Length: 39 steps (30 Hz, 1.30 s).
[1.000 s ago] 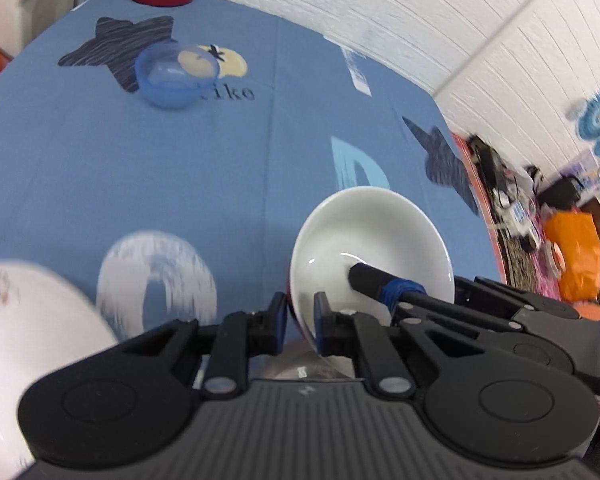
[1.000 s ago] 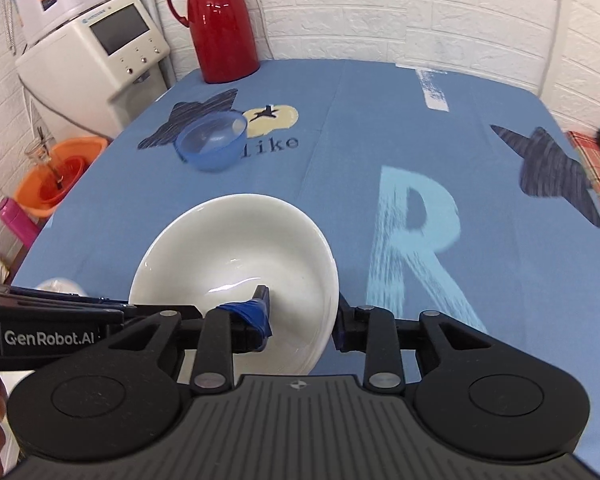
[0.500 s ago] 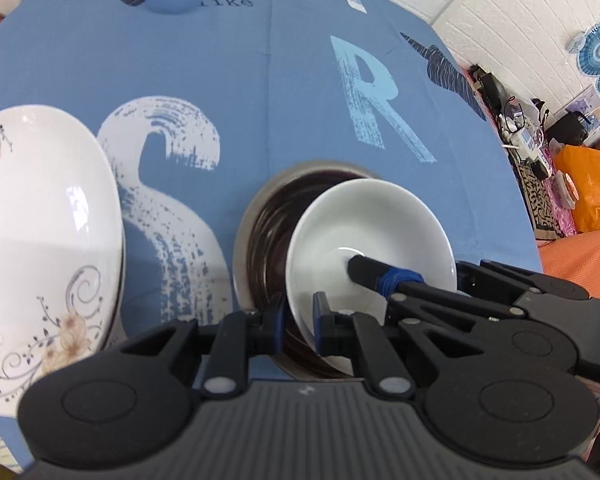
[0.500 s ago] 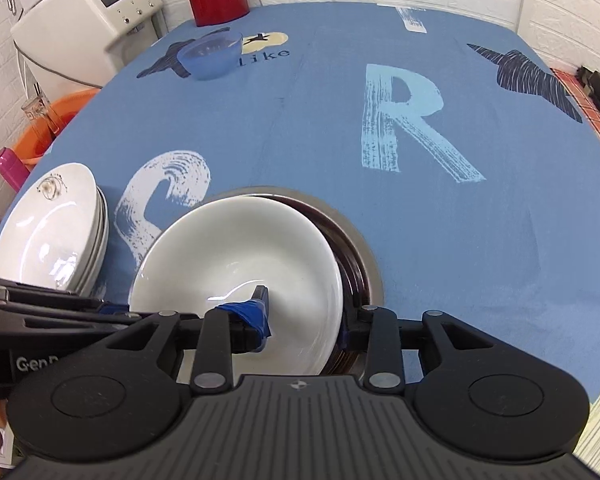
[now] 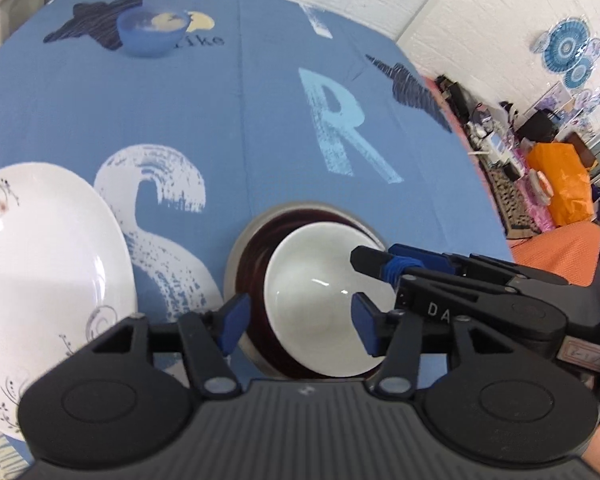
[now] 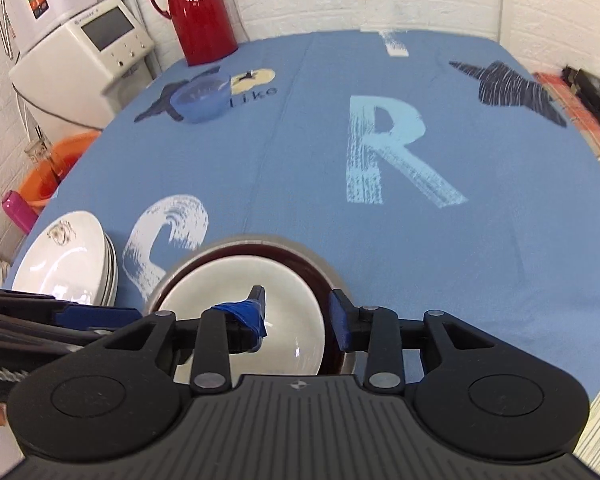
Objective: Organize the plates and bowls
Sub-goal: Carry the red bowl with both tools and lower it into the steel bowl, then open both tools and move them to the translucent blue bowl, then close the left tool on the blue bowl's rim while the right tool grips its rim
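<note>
A white bowl (image 5: 316, 292) (image 6: 220, 284) sits nested inside a dark bowl with a grey rim (image 5: 248, 272) (image 6: 300, 256) near the table's front edge. My left gripper (image 5: 300, 326) is open, its blue pads wide apart on either side of the white bowl's near rim. My right gripper (image 6: 298, 316) straddles the bowl's right rim: the taped finger lies inside, the other pad outside, and it looks shut on the rim. To the left stands a stack of white patterned plates (image 5: 40, 260) (image 6: 60, 256). A small blue bowl (image 5: 152, 34) (image 6: 198, 100) sits far back.
A blue tablecloth (image 6: 300, 152) with large letters covers the table. A red thermos (image 6: 202, 12) stands at the far edge, beside a white appliance (image 6: 88, 52) off the table. An orange basin (image 6: 56, 160) lies below the left edge. Clutter fills the room at right (image 5: 560, 176).
Both grippers carried the white bowl back and down into the dark bowl. The left gripper then let go of the rim and opened wide. The right gripper's finger gap is unchanged.
</note>
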{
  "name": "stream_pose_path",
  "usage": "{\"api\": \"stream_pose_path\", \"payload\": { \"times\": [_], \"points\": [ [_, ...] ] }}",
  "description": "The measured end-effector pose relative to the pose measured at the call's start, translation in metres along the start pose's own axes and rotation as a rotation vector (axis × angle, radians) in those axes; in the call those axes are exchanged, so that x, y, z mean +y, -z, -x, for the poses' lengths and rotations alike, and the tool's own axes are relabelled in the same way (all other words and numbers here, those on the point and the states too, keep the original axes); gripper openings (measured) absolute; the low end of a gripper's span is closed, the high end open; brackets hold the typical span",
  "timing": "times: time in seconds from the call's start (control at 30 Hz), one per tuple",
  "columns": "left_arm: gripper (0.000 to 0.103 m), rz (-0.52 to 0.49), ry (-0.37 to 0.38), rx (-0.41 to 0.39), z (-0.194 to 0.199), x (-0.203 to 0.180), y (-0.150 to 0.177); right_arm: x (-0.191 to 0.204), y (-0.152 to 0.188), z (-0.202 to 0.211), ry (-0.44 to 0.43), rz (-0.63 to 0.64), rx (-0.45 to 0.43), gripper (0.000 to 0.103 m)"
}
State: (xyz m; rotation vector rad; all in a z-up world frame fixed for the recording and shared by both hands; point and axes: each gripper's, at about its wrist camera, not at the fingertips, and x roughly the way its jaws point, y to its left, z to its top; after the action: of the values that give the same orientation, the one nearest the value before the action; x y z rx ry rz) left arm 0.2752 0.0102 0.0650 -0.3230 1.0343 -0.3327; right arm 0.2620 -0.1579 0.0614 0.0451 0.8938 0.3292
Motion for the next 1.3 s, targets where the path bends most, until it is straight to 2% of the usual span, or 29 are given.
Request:
{"api": "stream_pose_path", "payload": {
  "times": [0.1,0.2,0.4,0.63,0.8,0.97,1.07,1.13,1.3],
  "points": [
    [0.054,-0.005,0.028,-0.048,0.019,0.004,-0.002,-0.002,0.001,0.011,-0.006,-0.007,-0.043,0.02],
    [0.055,-0.008,0.014,-0.088,0.036,0.016,-0.007,-0.01,0.004,0.014,-0.043,-0.053,-0.057,0.02],
    [0.056,0.003,-0.092,-0.125,0.054,0.064,-0.021,-0.018,-0.001,0.007,-0.056,-0.085,-0.019,0.021],
    [0.056,0.097,-0.18,-0.134,0.056,0.134,-0.049,-0.016,-0.024,-0.009,-0.109,-0.142,0.015,0.022],
    [0.056,0.116,-0.196,-0.173,0.052,0.163,-0.096,0.005,-0.064,-0.036,-0.125,-0.127,0.053,0.023],
    [0.058,0.165,-0.168,-0.231,0.037,0.188,-0.159,0.041,-0.125,-0.078,-0.122,-0.083,0.052,0.024],
    [0.059,0.196,-0.146,-0.255,0.017,0.198,-0.195,0.063,-0.163,-0.112,-0.131,-0.09,0.037,0.025],
    [0.059,0.216,-0.159,-0.258,-0.001,0.204,-0.214,0.076,-0.185,-0.136,-0.133,-0.097,0.026,0.025],
    [0.059,0.242,-0.139,-0.221,-0.046,0.216,-0.24,0.099,-0.218,-0.192,-0.097,-0.062,0.043,0.026]
  ]
}}
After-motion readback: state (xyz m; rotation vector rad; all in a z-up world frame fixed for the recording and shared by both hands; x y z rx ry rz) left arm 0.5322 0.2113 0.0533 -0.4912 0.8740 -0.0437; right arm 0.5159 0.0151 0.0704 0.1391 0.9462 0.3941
